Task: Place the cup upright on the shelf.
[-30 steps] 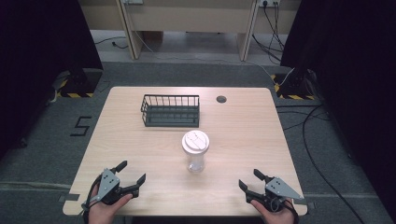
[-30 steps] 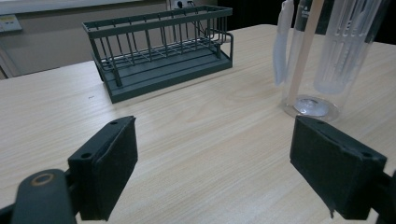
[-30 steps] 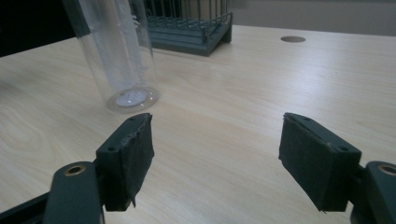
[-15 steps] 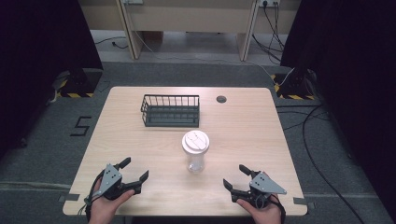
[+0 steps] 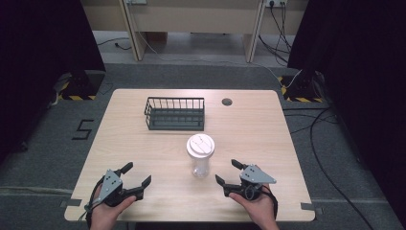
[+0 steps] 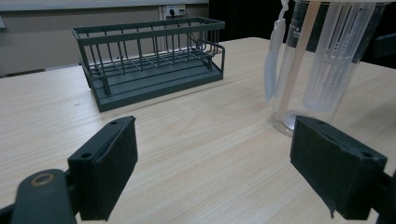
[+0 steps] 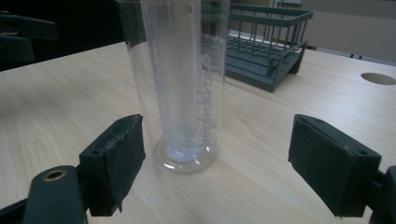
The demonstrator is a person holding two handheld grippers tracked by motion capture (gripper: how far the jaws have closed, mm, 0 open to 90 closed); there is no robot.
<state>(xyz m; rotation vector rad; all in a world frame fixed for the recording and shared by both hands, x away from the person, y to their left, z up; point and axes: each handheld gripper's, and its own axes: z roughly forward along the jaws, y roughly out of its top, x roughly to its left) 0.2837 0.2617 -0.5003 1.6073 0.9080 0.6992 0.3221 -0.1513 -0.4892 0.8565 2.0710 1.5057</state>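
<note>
right gripper [image 5: 229,174] moved nearer clear bottle [image 5: 200,160], spread wide; left gripper [image 5: 136,175] too (both low, near edge).

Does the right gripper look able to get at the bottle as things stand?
Probably yes. The right gripper is open and beside the bottle, with bare table between them and nothing in the way.

Clear plastic tumbler w/ white lid [image 5: 200,155] upright mid-table, on pale wooden table [image 5: 268,129]. Dark wire rack basket [image 5: 175,113] behind it, slightly left, apart. Round cable hole [image 5: 227,101] right of basket. Left gripper [image 5: 130,178] near-left of tumbler, right gripper [image 5: 228,173] just beside it, near-right.
</note>
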